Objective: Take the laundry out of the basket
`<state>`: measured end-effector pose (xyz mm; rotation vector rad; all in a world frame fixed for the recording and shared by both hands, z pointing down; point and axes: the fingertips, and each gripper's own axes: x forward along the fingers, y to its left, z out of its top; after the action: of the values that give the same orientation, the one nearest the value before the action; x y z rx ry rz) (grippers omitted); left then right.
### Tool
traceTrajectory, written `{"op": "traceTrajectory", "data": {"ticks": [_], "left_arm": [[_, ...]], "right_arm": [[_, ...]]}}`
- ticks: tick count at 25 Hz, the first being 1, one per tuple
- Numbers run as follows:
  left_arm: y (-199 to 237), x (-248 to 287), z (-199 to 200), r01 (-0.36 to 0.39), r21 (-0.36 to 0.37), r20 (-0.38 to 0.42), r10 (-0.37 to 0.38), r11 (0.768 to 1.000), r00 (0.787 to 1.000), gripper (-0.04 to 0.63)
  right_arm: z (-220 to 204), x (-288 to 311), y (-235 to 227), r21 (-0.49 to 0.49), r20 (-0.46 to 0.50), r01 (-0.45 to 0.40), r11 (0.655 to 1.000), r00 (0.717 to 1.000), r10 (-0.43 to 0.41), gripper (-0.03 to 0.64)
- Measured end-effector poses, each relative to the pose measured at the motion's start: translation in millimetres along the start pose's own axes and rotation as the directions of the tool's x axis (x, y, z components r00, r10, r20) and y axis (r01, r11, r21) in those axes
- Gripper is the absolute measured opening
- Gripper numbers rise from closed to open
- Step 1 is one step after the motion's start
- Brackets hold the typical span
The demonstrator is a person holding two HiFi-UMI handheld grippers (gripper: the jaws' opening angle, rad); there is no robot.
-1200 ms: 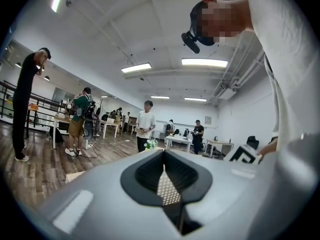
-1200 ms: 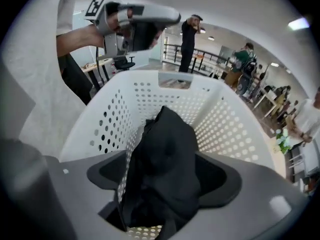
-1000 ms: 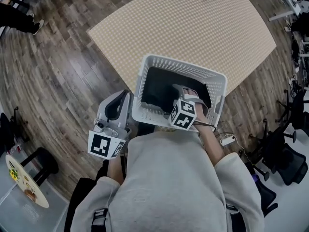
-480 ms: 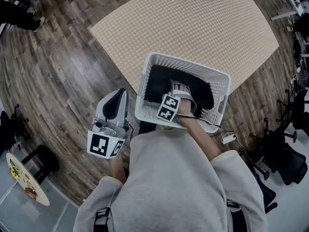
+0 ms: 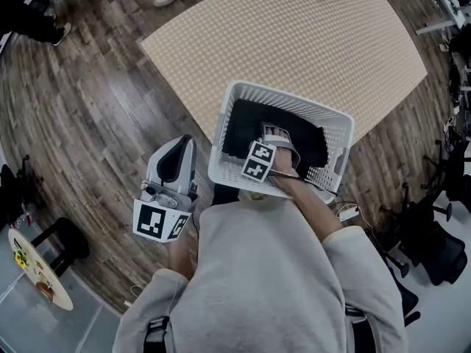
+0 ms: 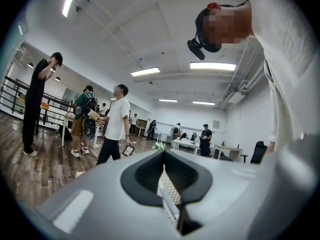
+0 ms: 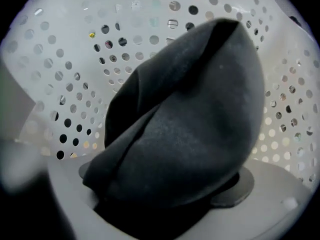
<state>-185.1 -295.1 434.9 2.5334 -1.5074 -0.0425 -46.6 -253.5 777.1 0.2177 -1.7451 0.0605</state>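
Observation:
A white perforated laundry basket (image 5: 337,118) stands at the near edge of a beige checkered surface (image 5: 294,35). A black garment (image 5: 241,123) lies inside it. My right gripper (image 5: 278,137) reaches down into the basket and is shut on that garment. In the right gripper view the dark cloth (image 7: 190,114) bulges up over the jaws and hides them, with the basket wall (image 7: 75,49) behind it. My left gripper (image 5: 176,159) is shut and holds nothing. It stays left of the basket over the wooden floor. In its own view the left gripper (image 6: 164,156) points out into the room.
Dark wooden floor (image 5: 96,109) surrounds the beige surface. Office chairs (image 5: 434,241) stand at the right and a black stool (image 5: 62,245) at the lower left. Several people (image 6: 116,124) stand in the room in the left gripper view.
My right gripper has moved left and deeper into the basket, onto the black garment. The left gripper has stayed where it was.

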Motion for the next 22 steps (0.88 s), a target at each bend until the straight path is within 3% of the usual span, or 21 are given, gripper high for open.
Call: {"op": "traceTrajectory", "data": {"ticks": [2,4,7,11,18,22], "left_arm": [[2,-1,1,-0.006,-0.001,0.004,0.006,1.000,1.000,0.011],[5,-3,1,-0.013,-0.008,0.007,0.013,1.000,1.000,0.011],[6,-6,1,-0.018,-0.018,0.010,0.018,1.000,1.000,0.011],[1,-6,6,-0.005,-0.016,0.022,0.006,1.000,1.000,0.011],[0,-10,5,-0.002,-0.015,0.022,0.003,1.000,1.000,0.011],[-6,-8,5,0.017,-0.013,0.026,-0.016,1.000,1.000,0.011]], "right_arm": [[0,-5,-8,-0.001,0.013,0.030,1.000,0.999,-0.030,0.507],[-1,-7,-16,-0.009,0.020,0.064,0.998,0.998,-0.063,0.363],[-1,-8,-18,-0.017,0.016,0.067,0.998,0.998,-0.067,0.327],[-5,-14,-29,0.066,0.060,0.068,0.996,0.996,-0.072,0.185],[-2,-32,-42,0.115,0.133,0.115,0.987,0.982,-0.130,0.149],[3,-67,-54,0.150,0.183,0.205,0.967,0.956,-0.231,0.137]]}}
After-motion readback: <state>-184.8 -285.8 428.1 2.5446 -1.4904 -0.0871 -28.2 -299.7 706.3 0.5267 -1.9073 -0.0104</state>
